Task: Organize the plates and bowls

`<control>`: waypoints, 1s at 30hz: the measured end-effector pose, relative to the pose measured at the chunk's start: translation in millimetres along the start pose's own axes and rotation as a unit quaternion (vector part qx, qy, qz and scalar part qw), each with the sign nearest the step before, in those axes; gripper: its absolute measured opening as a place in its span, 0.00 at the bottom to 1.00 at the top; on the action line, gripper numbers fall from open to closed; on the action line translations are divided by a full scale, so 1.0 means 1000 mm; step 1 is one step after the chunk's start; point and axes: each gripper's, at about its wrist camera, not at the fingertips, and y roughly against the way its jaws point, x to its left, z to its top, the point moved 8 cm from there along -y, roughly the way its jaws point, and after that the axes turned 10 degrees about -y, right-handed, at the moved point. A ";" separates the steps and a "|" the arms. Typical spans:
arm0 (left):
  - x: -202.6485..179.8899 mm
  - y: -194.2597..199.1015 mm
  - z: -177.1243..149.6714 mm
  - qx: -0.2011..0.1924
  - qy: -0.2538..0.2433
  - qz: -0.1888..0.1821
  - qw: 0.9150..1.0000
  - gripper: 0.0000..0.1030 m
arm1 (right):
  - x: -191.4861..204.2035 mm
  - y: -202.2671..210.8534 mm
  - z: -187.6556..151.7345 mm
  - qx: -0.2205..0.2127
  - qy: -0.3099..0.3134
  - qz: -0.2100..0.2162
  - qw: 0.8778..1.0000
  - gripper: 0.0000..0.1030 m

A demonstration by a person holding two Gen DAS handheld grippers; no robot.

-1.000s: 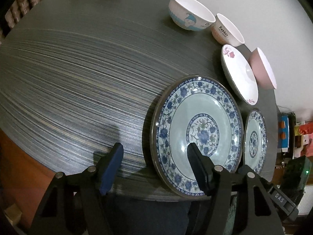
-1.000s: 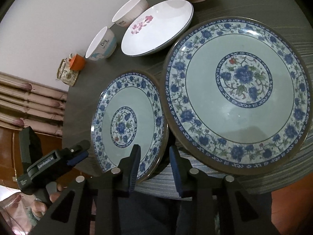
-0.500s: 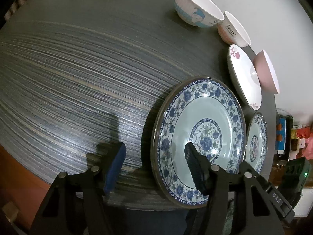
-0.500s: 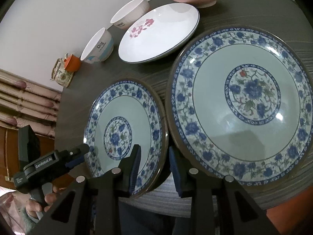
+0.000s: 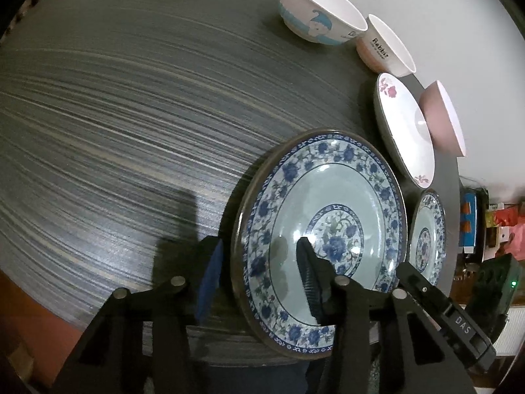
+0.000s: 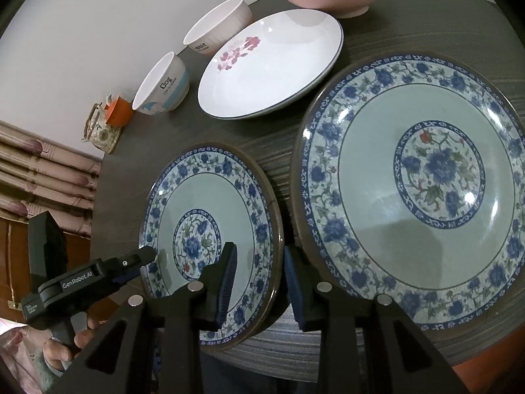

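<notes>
Though glossy, blue-floral plate [image 5: 328, 197]

"Rabbit" stands in dark letters on the side of the pink-and-white bowl [image 5: 384, 49] at the table's far right edge, with a smaller line beneath it too fine to read. The blue-and-white bowl [image 6: 163, 87] beside it carries "Dog" over another unreadable line. "GenRobot.AI" runs along the left gripper [image 6: 98, 274] in the right wrist view, and "DAS" marks the right gripper's body [image 5: 459, 325] in the left wrist view.
</notes>
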 end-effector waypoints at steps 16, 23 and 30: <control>0.032 0.032 0.009 -0.040 -0.010 0.048 0.998 0.12 | 0.029 -0.021 -0.012 0.016 0.041 -0.011 0.999 0.10; 0.068 0.051 0.016 -0.062 0.024 0.064 0.996 0.12 | 0.062 -0.038 -0.020 0.028 0.062 -0.004 0.998 0.10; 0.107 0.062 0.022 -0.083 0.066 0.082 0.991 0.13 | 0.092 -0.053 -0.030 0.030 0.082 0.001 0.996 0.10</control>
